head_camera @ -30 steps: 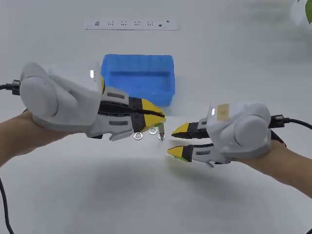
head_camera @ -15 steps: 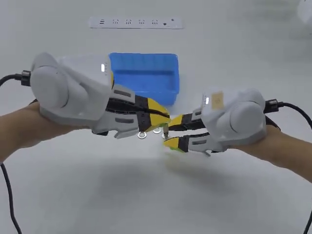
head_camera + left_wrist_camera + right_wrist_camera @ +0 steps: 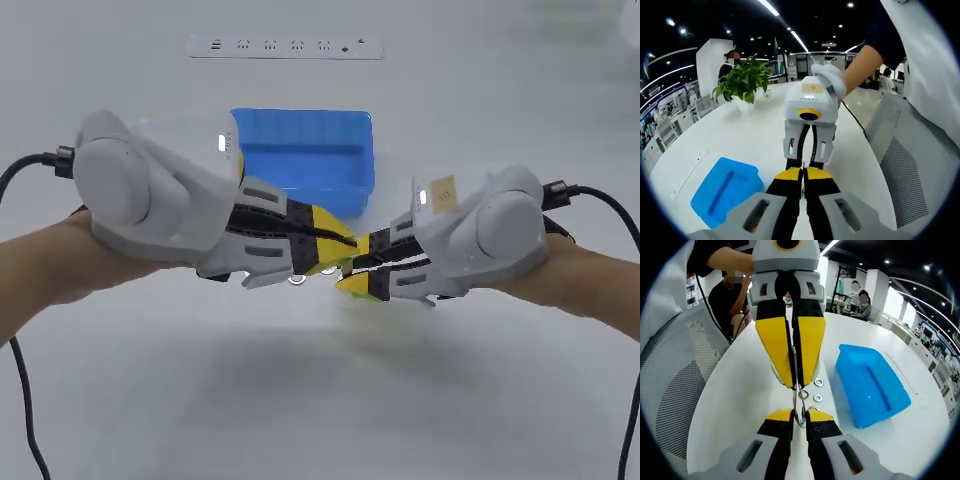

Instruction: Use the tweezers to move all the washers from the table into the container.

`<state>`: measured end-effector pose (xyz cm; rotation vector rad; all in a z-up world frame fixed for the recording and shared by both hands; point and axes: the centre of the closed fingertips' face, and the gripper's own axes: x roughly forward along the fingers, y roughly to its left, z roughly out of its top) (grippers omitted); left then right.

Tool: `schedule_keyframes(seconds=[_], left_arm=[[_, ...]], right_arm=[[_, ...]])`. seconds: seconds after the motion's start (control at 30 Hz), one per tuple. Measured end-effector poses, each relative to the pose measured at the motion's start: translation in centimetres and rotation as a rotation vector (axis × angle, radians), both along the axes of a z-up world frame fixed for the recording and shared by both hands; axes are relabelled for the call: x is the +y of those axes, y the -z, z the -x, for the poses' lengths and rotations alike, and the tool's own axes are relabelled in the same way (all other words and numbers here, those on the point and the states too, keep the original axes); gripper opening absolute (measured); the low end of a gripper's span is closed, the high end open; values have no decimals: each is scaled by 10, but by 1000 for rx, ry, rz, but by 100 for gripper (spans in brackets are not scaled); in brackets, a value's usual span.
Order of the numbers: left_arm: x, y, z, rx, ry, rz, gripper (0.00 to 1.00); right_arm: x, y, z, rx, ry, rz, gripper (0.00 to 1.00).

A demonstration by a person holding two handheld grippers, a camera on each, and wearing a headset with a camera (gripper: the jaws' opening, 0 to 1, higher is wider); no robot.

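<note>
Head view: my left gripper point(image 3: 345, 248) and right gripper point(image 3: 353, 268) meet tip to tip over the bench point(image 3: 320, 400), just on the near side of the blue container point(image 3: 305, 160). One washer point(image 3: 297, 280) peeks out under the left one.

Left gripper view: jaws pinched on the tweezers point(image 3: 803, 172).

Right gripper view: jaws narrow around the tweezers' end, can't tell if they're actually gripping. The washers lie on the bench beside the container.

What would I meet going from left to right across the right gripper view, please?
chair → left gripper → washers → container
</note>
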<state>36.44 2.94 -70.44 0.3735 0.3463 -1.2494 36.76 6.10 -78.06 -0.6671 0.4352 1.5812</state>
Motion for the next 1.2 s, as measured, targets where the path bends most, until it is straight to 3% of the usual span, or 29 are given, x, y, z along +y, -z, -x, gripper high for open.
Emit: schedule_keyframes(seconds=[0.2, 0.3, 0.4, 0.47, 0.57, 0.7, 0.77, 0.8, 0.87, 0.93, 1.2], left_arm=[[-4, 0, 0, -31, -15, -28, 5], [-3, -1, -1, -20, -57, -10, 5], [1, -6, -2, -38, -93, 1, 6], [5, -13, -1, -17, -133, 33, 7], [13, -27, -3, -12, -201, 90, 14], [24, -31, 5, -13, -217, 98, 21], [28, -33, 8, -3, -246, 116, 25], [32, -34, 8, -14, -277, 119, 29], [39, -32, 6, -43, -328, 90, 36], [42, -30, 10, -48, -333, 81, 46], [57, -29, 20, -28, -399, 91, 53]], right_arm=[[-2, 0, 0, -9, -10, 8, 9], [-3, 0, 0, -26, -6, 12, 8], [-1, -6, -2, -17, 16, -8, 8], [0, -8, -1, -15, 16, -10, 8], [3, -12, 1, -13, 20, -16, 8], [3, -17, 5, -21, 24, -8, 9], [3, -21, 6, -21, 26, -9, 9], [3, -23, 6, -20, 28, -11, 9], [3, -27, 7, -22, 31, -12, 9], [4, -32, 8, -26, 28, -13, 9], [9, -54, 1, -61, 37, -28, 9]])
